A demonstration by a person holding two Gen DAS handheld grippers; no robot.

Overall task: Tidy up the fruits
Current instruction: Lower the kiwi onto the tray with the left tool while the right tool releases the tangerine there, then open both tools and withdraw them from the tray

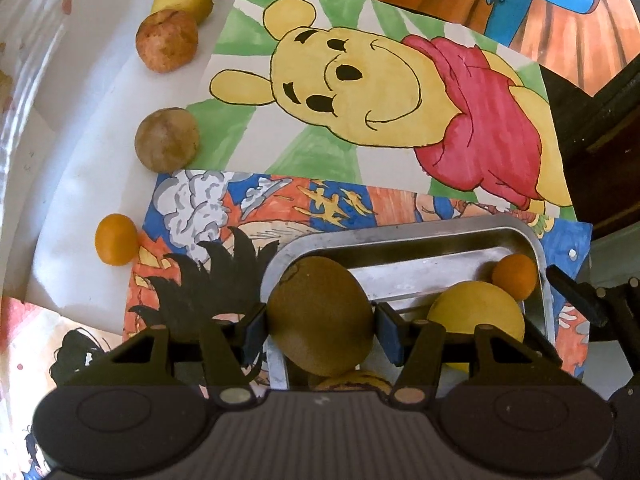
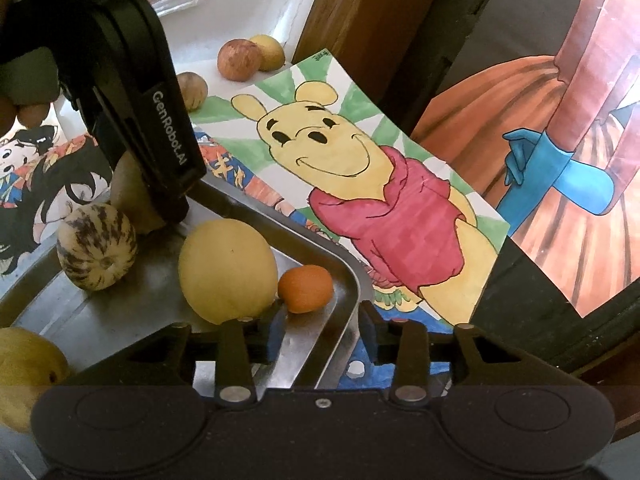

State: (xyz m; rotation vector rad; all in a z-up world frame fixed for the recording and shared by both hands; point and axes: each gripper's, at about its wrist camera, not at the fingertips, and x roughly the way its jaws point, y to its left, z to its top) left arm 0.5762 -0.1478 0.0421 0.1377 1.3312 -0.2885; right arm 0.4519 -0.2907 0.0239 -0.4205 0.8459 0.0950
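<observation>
Left claw point(image 1: 320, 330) points steeply down over the near corner of the shallow rectangular steel tray point(image 1: 538, 264), with a fuzzy brown oval kiwi point(image 1: 320, 316) between its blue pads point(image 1: 390, 334); one pad shows a sliver of gap beside the skin and the other sits at the skin, so whether the kiwi is pinched or already let go I cannot tell. Right claw point(image 2: 322, 336) is spread and empty, straddling the tray's rim point(image 2: 352, 292) at its rounded corner, pads clear of metal as far as visible. Already in the tray: large pale yellow round fruit point(image 2: 228, 270), small orange citrus point(image 2: 306, 288) touching it and near the corner, striped cream-and-brown melon-like fruit point(image 2: 96, 246) beside the kiwi, plus another yellow fruit point(image 2: 28, 364) at the near left edge of the right wrist view, tray or not unclear. Tray rests on coloured cartoon drawings point(image 1: 400, 96) spread over the desk. Further out, loose on white paper point(image 1: 80, 200) left of the drawings: small orange fruit point(image 1: 116, 240), then dull brown round fruit point(image 1: 167, 140), then reddish speckled apple-like fruit point(image 1: 167, 42) touching a yellow fruit point(image 1: 184, 0) at the far end. Judgement: roughly halfway. Four or five pieces gathered, kiwi arriving, at least four in the row left to collect, nearest the orange one.
</observation>
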